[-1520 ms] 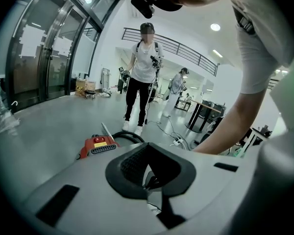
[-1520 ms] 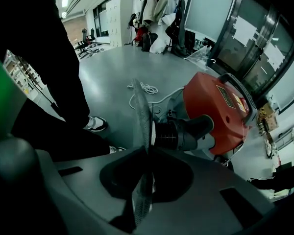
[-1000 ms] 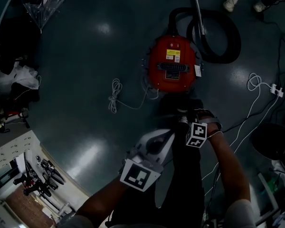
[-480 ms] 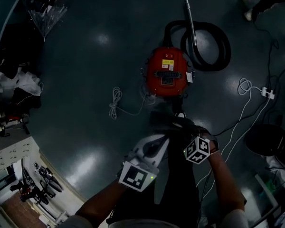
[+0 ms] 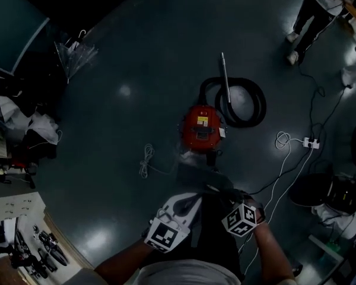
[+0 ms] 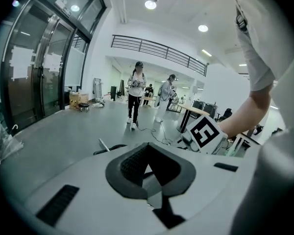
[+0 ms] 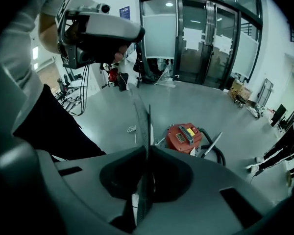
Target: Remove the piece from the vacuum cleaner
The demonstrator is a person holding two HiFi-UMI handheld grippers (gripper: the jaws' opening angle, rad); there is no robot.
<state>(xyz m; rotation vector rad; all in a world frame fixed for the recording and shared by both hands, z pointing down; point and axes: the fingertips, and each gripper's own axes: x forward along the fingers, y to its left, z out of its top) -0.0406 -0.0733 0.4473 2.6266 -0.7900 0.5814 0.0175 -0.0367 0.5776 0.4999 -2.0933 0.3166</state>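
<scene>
Red vacuum cleaner (image 5: pixel 202 129) sits on the floor (image 5: pixel 124 58) w/ black hose (image 5: pixel 260 105) coiled just beyond it and metal wand (image 5: pixel 225 79) lying across the coil. White cord (image 5: pixel 145 160) is bundled on the floor to its left. Both grippers are up near the person's body, well apart from the vacuum cleaner. Left gripper (image 6: pixel 147 148): jaws closed tip to tip, nothing between. Right gripper (image 7: pixel 146 126): jaws pressed flat together, empty, pointing roughly toward the vacuum cleaner. 2 ppl (image 6: pixel 136 94) stand in the bg
</scene>
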